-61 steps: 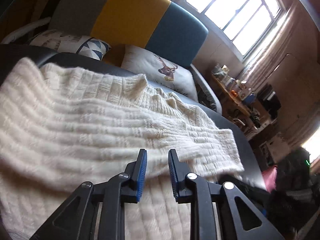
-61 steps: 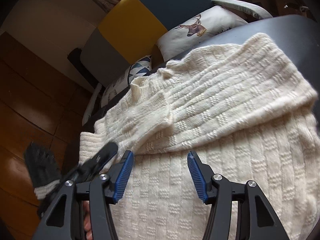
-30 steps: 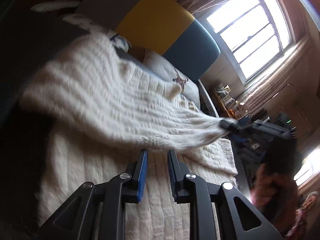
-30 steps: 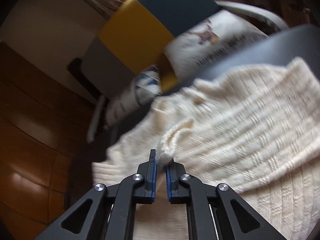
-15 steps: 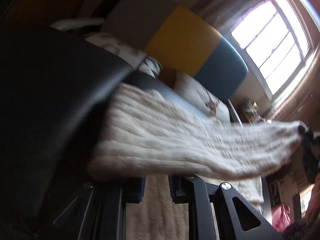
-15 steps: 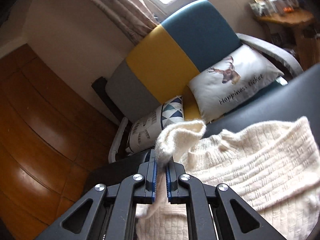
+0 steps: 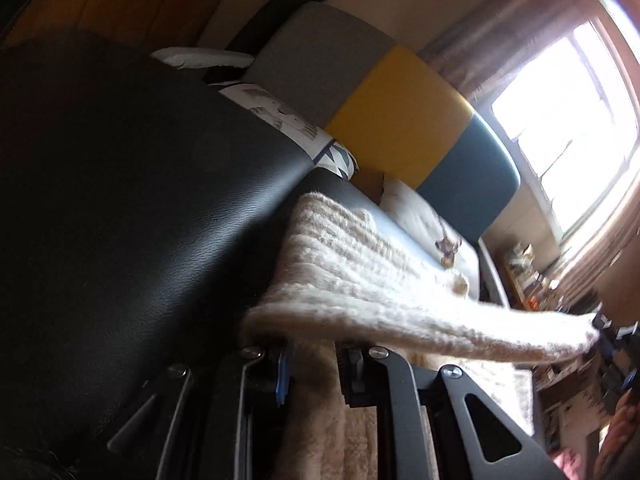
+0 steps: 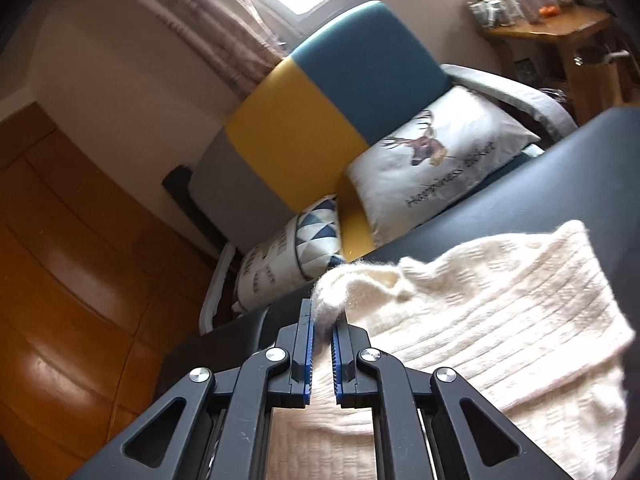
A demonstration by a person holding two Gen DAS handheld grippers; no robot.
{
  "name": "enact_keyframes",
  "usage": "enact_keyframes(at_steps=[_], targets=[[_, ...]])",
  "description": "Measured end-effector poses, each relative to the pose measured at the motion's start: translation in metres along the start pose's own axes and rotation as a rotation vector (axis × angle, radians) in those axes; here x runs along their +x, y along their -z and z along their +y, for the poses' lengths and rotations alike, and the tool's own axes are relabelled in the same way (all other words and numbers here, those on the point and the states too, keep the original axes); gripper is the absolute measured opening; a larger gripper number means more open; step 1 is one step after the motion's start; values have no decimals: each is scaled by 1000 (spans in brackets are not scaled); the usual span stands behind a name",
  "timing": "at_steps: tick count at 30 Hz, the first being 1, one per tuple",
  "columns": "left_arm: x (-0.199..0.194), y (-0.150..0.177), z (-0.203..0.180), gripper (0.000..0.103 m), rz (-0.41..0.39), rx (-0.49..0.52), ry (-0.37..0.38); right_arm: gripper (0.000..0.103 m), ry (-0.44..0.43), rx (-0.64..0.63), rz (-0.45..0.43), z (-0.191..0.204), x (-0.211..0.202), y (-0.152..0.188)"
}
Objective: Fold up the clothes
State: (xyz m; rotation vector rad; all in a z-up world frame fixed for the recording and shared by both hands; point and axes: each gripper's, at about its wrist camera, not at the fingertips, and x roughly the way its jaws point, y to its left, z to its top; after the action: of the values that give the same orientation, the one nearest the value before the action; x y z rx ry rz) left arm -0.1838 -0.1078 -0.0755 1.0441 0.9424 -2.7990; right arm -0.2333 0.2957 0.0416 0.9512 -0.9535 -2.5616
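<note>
A cream knit sweater (image 7: 360, 280) lies on a black leather surface (image 7: 140, 200). One edge is lifted and stretched taut between my two grippers. That raised fold drapes over my left gripper (image 7: 314, 344) and hides its fingertips; knit fabric runs between the narrow-set fingers. In the left wrist view my right gripper (image 7: 608, 336) holds the fold's far end at the right. In the right wrist view my right gripper (image 8: 322, 320) is shut on a fuzzy bunched edge of the sweater (image 8: 500, 320), lifted off the leather surface (image 8: 560, 184).
Behind the surface stands a sofa (image 8: 320, 120) with a grey, yellow and blue back. It carries a deer pillow (image 8: 432, 168) and a triangle-print pillow (image 8: 304, 248). A wooden side table (image 8: 552, 28) with jars stands far right. A bright window (image 7: 568, 120) glares.
The right gripper closed on the sweater's edge and lifted it. Both grippers carried the fold across, and bare black leather now shows at the left wrist view's left.
</note>
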Motion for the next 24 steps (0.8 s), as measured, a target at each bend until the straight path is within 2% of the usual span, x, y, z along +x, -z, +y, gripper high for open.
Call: enact_keyframes(at_steps=[4, 9, 15, 21, 24], targets=[[4, 4, -15, 18, 35, 84, -38, 8, 46, 27, 15, -23, 5, 2], [7, 12, -26, 18, 75, 129, -60, 8, 104, 61, 34, -52, 10, 3], [8, 11, -29, 18, 79, 133, -64, 8, 173, 102, 58, -86, 17, 6], [9, 10, -26, 18, 85, 112, -49, 8, 237, 152, 125, -123, 35, 34], [10, 11, -29, 18, 90, 125, -62, 6, 231, 180, 124, -138, 37, 46]])
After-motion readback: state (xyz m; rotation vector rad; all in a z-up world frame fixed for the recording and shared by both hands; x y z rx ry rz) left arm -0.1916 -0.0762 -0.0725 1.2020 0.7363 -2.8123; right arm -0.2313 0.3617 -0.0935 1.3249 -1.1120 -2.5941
